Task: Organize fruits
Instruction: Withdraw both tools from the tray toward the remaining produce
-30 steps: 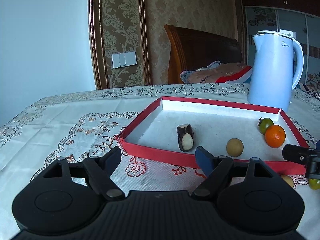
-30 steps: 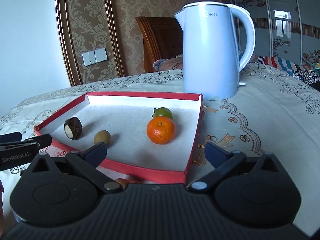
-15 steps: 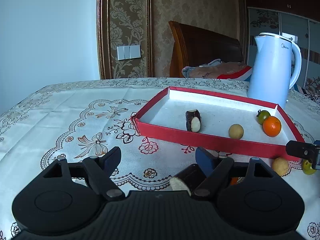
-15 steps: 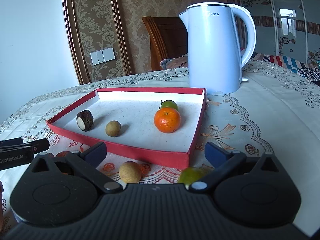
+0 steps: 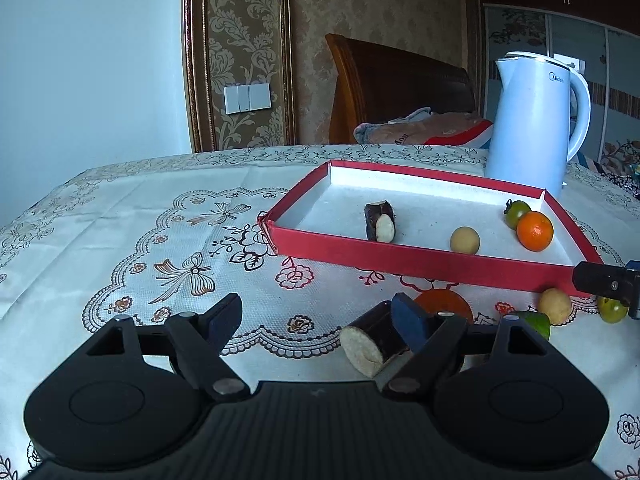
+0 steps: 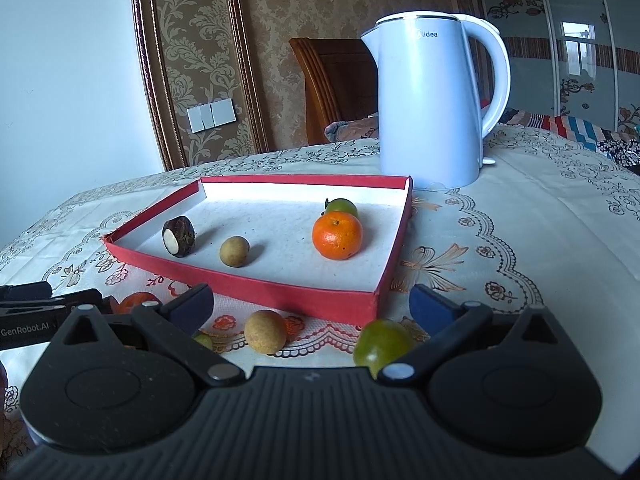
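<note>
Pulling back from the tray (image 5: 420, 266), both grippers now take in more of the table than a second ago: the fruit lying loose on the cloth in front of the tray has come into view. That suggests a placing is finished and the next pick is being lined up.

The left gripper (image 5: 320, 320) is released, jaws wide, nothing between the pads. A cut cane piece (image 5: 372, 344) lies on the cloth just beside its right finger, not held. Behind that finger sits an orange (image 5: 440, 300), partly hidden.

The right gripper (image 6: 312, 304) also stands open and empty. Between its fingers, on the cloth, lie a longan (image 6: 265, 331) and a green fruit (image 6: 380, 346); a second green one (image 6: 203, 340) peeps out by the left finger.

The tray holds four things: a cane piece (image 6: 179, 236) near its left end, a longan (image 6: 234, 251) beside it, and at the right end an orange (image 6: 337, 236) touching a green tomato (image 6: 341, 206) behind it. The middle of the tray is bare, so there is room for more.

A kettle (image 6: 432, 100) stands behind the tray, apart from it.

I judge the job about half done: as many fruits seem to be outside as inside.
</note>
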Motion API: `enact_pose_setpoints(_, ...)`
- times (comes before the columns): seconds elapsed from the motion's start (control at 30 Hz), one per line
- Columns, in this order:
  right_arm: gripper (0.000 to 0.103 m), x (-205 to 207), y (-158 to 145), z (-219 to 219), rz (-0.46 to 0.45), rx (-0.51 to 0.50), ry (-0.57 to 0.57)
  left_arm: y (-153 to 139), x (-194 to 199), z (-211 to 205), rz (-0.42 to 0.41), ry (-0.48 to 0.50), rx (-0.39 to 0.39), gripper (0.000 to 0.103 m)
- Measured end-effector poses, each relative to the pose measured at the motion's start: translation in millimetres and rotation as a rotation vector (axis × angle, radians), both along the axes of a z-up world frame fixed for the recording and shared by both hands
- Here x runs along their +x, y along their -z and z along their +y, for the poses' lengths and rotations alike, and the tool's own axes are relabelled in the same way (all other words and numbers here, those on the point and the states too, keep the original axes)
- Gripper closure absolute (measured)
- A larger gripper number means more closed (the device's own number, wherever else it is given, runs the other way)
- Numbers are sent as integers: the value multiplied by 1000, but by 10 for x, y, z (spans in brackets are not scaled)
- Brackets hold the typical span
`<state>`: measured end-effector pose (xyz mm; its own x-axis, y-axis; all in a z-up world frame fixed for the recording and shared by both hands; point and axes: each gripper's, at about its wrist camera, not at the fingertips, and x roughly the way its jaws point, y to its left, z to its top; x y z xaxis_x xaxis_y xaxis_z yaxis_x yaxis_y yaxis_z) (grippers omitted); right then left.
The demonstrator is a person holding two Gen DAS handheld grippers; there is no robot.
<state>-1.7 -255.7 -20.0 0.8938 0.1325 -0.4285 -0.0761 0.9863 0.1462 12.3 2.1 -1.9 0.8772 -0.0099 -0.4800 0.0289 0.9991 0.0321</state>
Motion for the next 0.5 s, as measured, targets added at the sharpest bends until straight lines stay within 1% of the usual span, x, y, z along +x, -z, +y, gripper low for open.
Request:
enact_pose_setpoints(0.1, 0, 3, 4, -2, 2, -1, -1, 3, -26, 25, 3, 4, -6, 21)
enact_pose_setpoints(0.2, 0, 2, 4, 0, 2, -1, -1, 25, -63, 39, 17, 41, -5, 21)
enact_pose_setpoints(0.37, 0, 1, 12, 9, 4, -4, 0, 54, -97, -70, 17, 89, 40, 20)
enact_pose_setpoints(0.43, 0, 2, 13, 10, 5, -4, -1, 70, -80, -92, 29, 93, 52, 17)
enact_pose_setpoints(0.5, 0, 2, 14, 12, 6, -6, -1, 88, -41, -105, 52, 95, 59, 17)
